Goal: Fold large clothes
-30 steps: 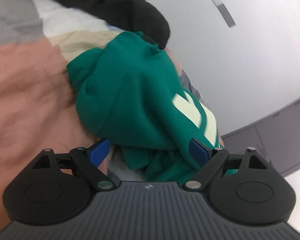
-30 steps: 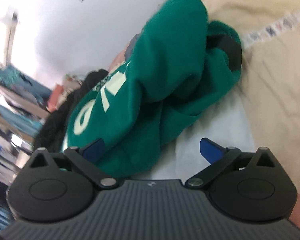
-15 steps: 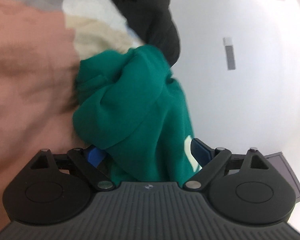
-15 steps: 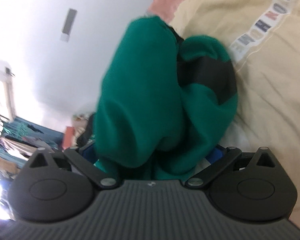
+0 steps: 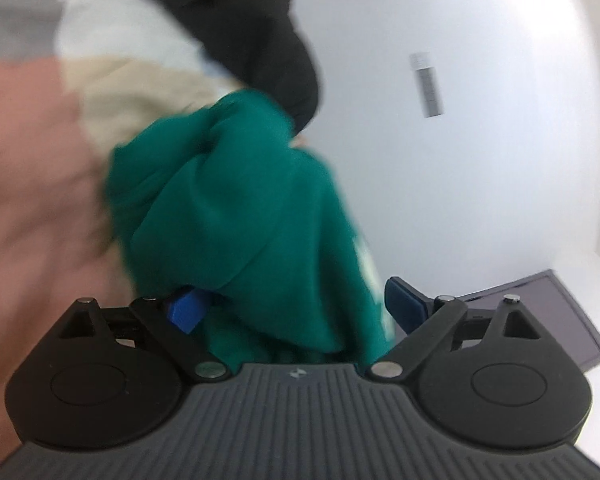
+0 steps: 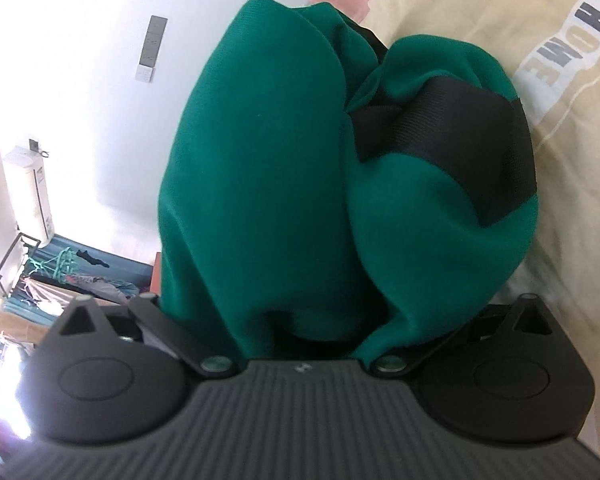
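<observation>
Underneath, a spread of other clothing: beige garment with printed letters, pink cloth, black garment at top. Bunched high against these, the green sweatshirt, black band across one fold, pale lettering just visible along an edge in the left view. Gathered between both pairs of tongs, hanging into each camera. Left tongs wide apart, blue pads either side of the green cloth, not pinching it. Right tongs buried under the folds; tips hidden, so cannot tell whether closed. Behind, white wall with a small grey panel.
</observation>
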